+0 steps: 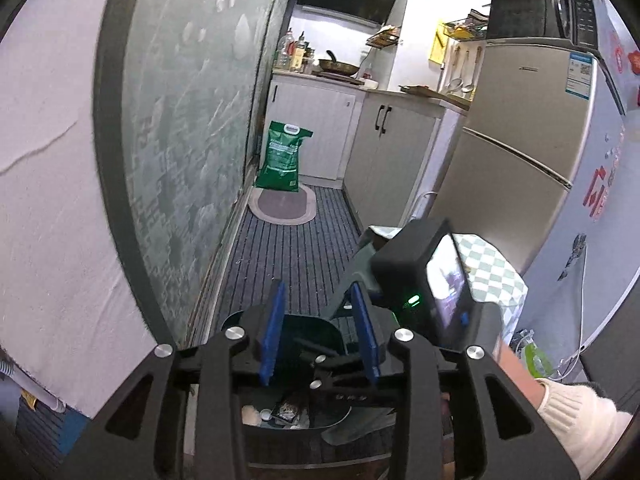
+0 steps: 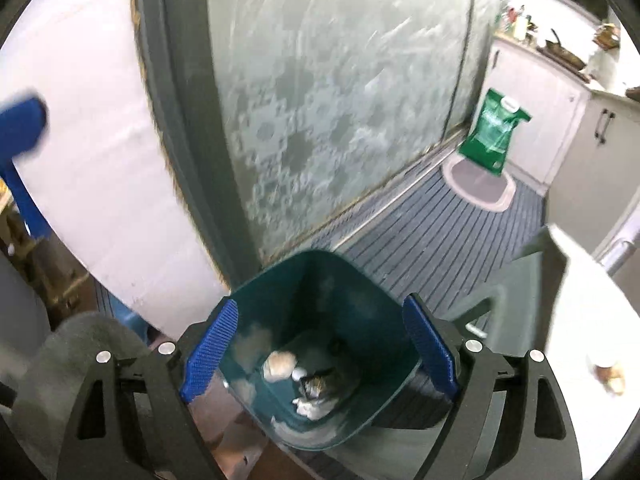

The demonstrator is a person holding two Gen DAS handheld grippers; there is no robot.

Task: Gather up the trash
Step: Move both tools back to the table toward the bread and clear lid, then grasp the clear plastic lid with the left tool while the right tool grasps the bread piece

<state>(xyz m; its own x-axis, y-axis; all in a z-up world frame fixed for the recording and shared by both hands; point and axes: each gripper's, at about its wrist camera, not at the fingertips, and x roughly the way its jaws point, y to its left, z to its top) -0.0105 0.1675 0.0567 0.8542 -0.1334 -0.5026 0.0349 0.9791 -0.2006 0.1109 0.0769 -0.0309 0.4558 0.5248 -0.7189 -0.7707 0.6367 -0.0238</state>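
Observation:
A dark green trash bin (image 2: 304, 292) stands on the floor right below both grippers. In its bottom lie a pale crumpled piece (image 2: 280, 364), a dark wrapper (image 2: 316, 386) and small white scraps (image 2: 308, 408). My right gripper (image 2: 320, 304) hangs over the bin mouth, open wide, with nothing between its blue pads. My left gripper (image 1: 317, 292) is also above the bin (image 1: 240, 316), open with a narrower gap and nothing in it. Under it the wrapper (image 1: 286, 408) shows. The right gripper's black housing (image 1: 416, 276) sits close on the right, held by a hand in a white sleeve (image 1: 572, 416).
A frosted glass sliding door (image 1: 192, 120) runs along the left of a narrow kitchen aisle with a striped floor mat (image 1: 288, 248). A green bag (image 1: 282, 156) and an oval rug (image 1: 282, 206) are at the far end. Cabinets (image 1: 384, 152) and a fridge (image 1: 520, 140) line the right.

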